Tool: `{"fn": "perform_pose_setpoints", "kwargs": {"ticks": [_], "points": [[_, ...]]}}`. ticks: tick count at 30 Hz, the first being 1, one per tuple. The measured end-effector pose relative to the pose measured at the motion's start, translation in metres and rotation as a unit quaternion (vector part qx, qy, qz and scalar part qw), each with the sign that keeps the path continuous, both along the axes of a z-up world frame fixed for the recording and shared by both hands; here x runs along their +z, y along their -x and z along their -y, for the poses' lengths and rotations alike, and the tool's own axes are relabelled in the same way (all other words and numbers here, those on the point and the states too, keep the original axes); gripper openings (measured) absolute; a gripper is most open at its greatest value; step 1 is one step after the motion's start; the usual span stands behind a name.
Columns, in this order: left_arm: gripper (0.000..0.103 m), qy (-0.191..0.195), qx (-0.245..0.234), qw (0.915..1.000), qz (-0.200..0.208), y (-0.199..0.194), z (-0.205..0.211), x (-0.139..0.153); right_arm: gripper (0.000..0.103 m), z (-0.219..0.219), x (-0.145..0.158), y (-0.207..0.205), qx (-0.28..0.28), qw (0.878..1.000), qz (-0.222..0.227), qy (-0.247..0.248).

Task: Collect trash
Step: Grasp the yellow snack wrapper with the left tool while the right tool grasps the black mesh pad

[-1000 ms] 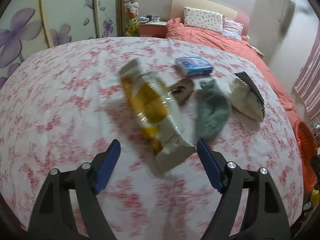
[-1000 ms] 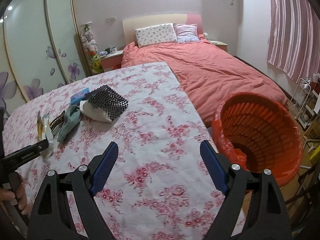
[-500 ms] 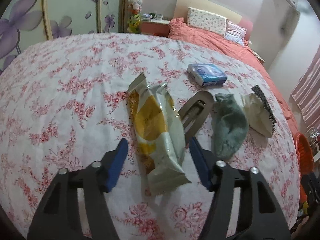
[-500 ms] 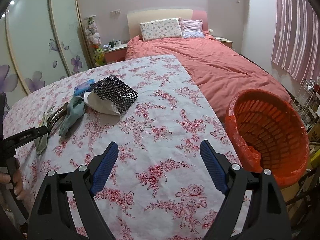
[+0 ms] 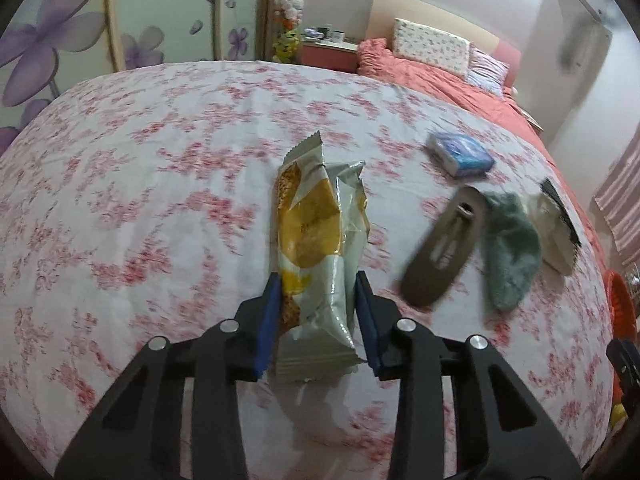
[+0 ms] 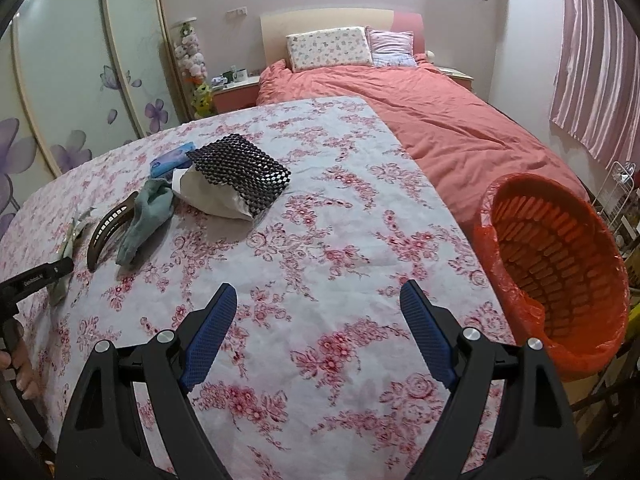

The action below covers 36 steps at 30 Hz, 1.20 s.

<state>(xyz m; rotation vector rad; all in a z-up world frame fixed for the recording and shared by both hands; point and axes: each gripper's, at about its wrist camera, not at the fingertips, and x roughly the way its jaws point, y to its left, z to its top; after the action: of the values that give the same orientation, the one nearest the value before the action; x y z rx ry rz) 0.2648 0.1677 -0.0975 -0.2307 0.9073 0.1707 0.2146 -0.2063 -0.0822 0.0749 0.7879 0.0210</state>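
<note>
The left gripper (image 5: 316, 280) has just been closing, and its blue pads (image 5: 269, 312) now sit against both sides of the wrapper (image 5: 320, 240), a yellow-and-white snack packet lying lengthwise on the floral cloth (image 5: 140, 200); the grip looks made, with the packet's near end between the jaws. To its right lie a brown hair clip (image 5: 444, 256), a green sock (image 5: 510, 252), a beaded pouch (image 5: 558, 232) and a blue tissue pack (image 5: 460, 156). The right gripper (image 6: 318, 302) hangs wide open and empty over bare cloth, near the orange bin (image 6: 556, 264) standing just off the table's right edge.
</note>
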Motion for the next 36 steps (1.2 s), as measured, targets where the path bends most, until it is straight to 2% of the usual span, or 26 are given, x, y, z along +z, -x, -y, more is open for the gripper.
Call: {"fn": "perform_pose_setpoints", "kwargs": {"ticks": [6, 8, 12, 16, 23, 30, 32, 34, 36], "points": [[0.039, -0.025, -0.002, 0.9996, 0.01, -0.002, -0.002, -0.002, 0.083, -0.007, -0.001, -0.011, 0.003, 1.0, -0.002, -0.007], [0.039, -0.021, -0.005, 0.9997, 0.012, -0.002, -0.003, -0.002, 0.083, -0.01, -0.002, -0.015, 0.005, 1.0, -0.002, -0.01], [0.039, -0.008, -0.003, 0.9998, 0.017, 0.0, -0.006, -0.002, 0.074, -0.015, -0.002, -0.027, 0.011, 1.0, -0.001, -0.02], [0.039, -0.007, -0.003, 0.9998, 0.017, 0.001, -0.007, -0.002, 0.066, -0.019, 0.002, -0.048, 0.013, 0.999, -0.004, -0.051], [0.04, -0.022, -0.005, 0.9997, 0.012, 0.0, -0.004, -0.003, 0.064, -0.025, 0.012, -0.083, -0.001, 0.997, 0.005, -0.076], [0.042, -0.02, -0.008, 0.9997, 0.012, 0.0, -0.003, -0.003, 0.064, -0.036, 0.003, -0.115, -0.009, 0.996, -0.014, -0.082], [0.042, -0.017, -0.008, 0.9997, 0.013, -0.001, -0.002, -0.003, 0.055, -0.037, -0.001, -0.122, -0.006, 0.996, -0.023, -0.083], [0.042, -0.016, -0.008, 0.9998, 0.013, 0.0, -0.002, -0.003, 0.038, -0.036, -0.004, -0.124, 0.004, 0.995, -0.031, -0.096], [0.042, -0.014, -0.008, 0.9998, 0.014, -0.001, -0.002, -0.003, 0.031, -0.035, -0.004, -0.122, 0.015, 0.994, -0.032, -0.101]]}}
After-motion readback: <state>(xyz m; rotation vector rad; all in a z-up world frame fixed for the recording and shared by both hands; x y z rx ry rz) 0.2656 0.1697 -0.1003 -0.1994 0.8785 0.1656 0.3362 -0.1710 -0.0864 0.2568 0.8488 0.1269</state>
